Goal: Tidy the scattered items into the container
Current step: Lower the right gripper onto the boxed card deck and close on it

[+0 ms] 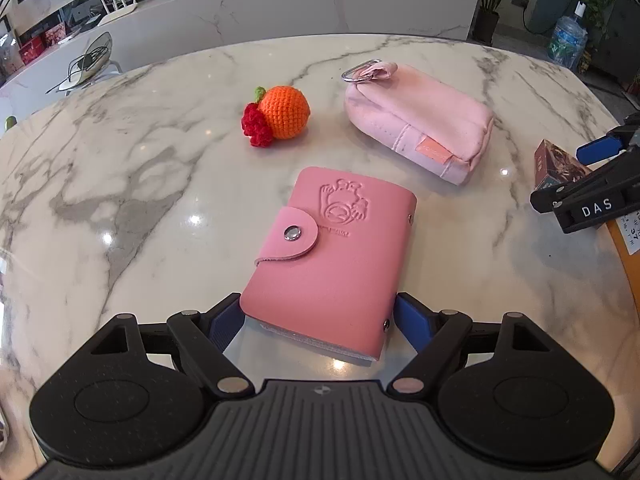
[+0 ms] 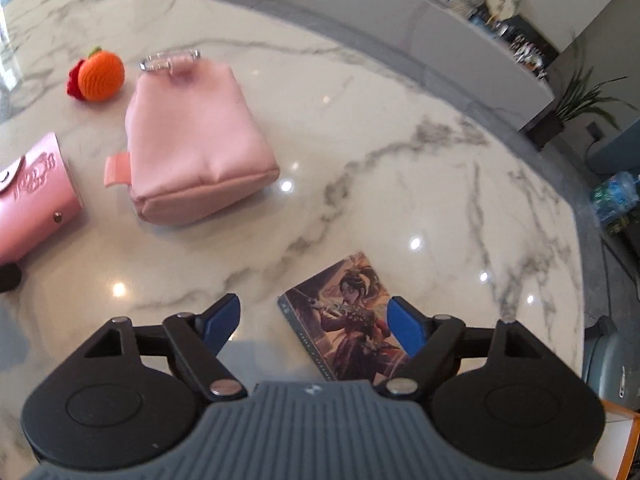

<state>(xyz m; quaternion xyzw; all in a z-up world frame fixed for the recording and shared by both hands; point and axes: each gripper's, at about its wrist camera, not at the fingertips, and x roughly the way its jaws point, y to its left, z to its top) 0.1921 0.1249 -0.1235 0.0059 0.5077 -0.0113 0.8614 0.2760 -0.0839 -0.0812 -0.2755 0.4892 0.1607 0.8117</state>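
A pink snap-button card holder (image 1: 332,256) lies on the marble table (image 1: 140,184). Its near end sits between the fingers of my left gripper (image 1: 320,316), which stand wide on either side of it, with a thin gap at the right finger. Beyond it are a crocheted orange (image 1: 283,112) and a pink zip pouch (image 1: 420,128). In the right wrist view an illustrated card (image 2: 344,320) lies flat on the table. My right gripper (image 2: 316,320) hangs open over it, the right fingertip (image 2: 404,328) above the card's edge, gripping nothing. The right gripper (image 1: 592,188) also shows at the right edge of the left wrist view.
An orange rim (image 1: 626,264) shows at the table's right edge; what it belongs to I cannot tell. The pouch (image 2: 192,144), crocheted orange (image 2: 100,76) and card holder (image 2: 36,196) lie left of the card. A white counter (image 1: 280,8) runs behind the table.
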